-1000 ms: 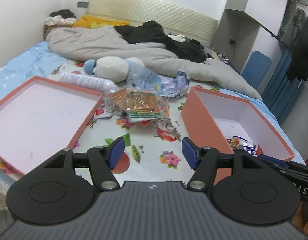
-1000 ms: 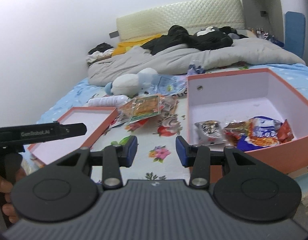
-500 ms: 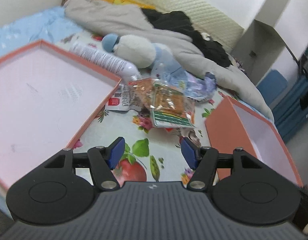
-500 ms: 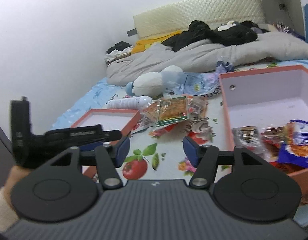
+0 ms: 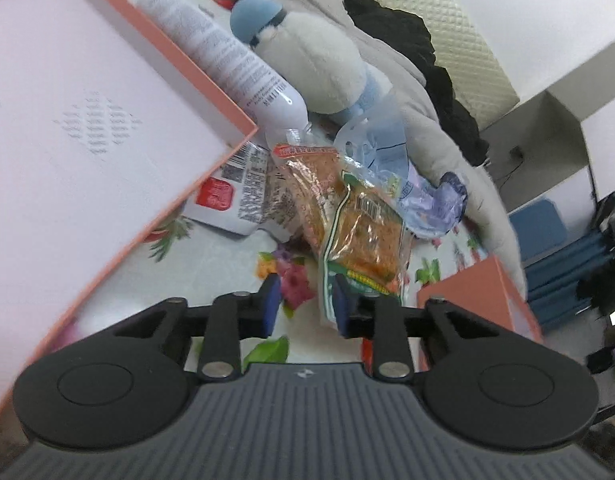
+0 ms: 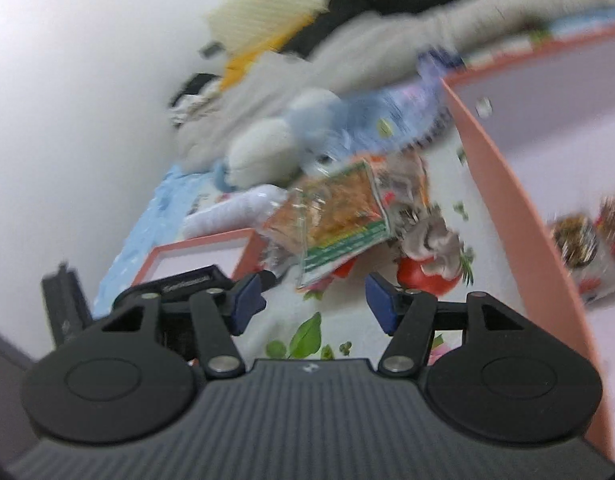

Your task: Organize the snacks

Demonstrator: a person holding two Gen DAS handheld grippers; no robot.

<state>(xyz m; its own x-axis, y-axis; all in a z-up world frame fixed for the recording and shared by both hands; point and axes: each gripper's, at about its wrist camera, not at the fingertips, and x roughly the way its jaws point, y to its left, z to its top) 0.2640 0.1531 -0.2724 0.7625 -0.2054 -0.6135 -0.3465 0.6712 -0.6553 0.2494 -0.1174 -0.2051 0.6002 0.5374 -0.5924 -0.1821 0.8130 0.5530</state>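
On the bed, nearest: left gripper (image 5: 303, 302) jaws are closing around the near edge of the orange snack packet (image 5: 361, 236); whether the pads are pressing yet is unclear.
Right side: right gripper (image 6: 313, 300) is hovering spread, holding nothing.
Beyond: more snacks are lying loose between the lid (image 5: 79, 120) and the box (image 6: 519, 216).
Progress: some packets are sitting boxed; several are waiting.

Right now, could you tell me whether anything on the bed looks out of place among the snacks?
Yes. A white lotion-style bottle and a plush toy lie among the snack packets beside the shallow pink lid; neither is a snack. The packets sit in a loose overlapping heap on the floral sheet.
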